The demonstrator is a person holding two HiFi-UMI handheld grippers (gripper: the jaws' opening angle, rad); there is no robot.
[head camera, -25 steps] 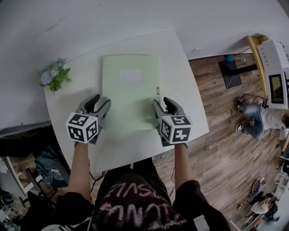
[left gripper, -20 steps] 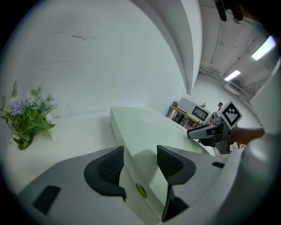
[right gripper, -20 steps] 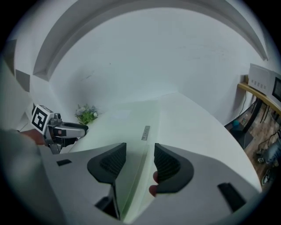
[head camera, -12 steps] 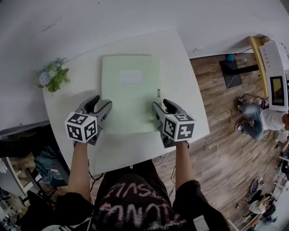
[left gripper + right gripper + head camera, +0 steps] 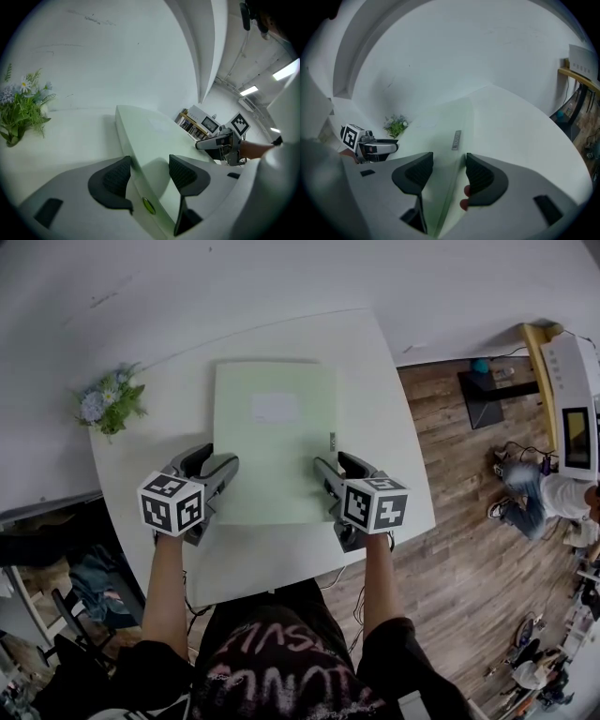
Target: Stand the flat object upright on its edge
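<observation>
Both grippers have crept inward since a second ago, and their jaws have just been opening wider; the left gripper (image 5: 216, 457) now straddles the left edge of the pale green flat rectangular folder (image 5: 274, 460), where earlier it sat just beside that edge; the right gripper (image 5: 335, 463) straddles the right edge. Over to the left gripper view: jaws spread, the folder's thick side running up between the two dark ribbed pads, no squeeze on it. Right gripper view, same story: jaws apart, the thin right edge passing between the pads unpinched; both tools open, folder between the jaws.

The folder lies flat on the white table (image 5: 375, 381), cover up, in the middle of the head view; its long axis runs from the bottom of the frame toward the top, one short edge down by the grippers, the other up toward the wall; not yet on its edge. As for looks: matte mint green and plain; a white rectangular label (image 5: 275, 409) in its upper half; a small grey metal strip (image 5: 332, 441) by the right edge; a round green ring (image 5: 148, 205) on the left side face, seen in the left gripper view. A small bunch of blue-and-white flowers (image 5: 111, 401) sits at the table's left corner, well apart from the folder.
</observation>
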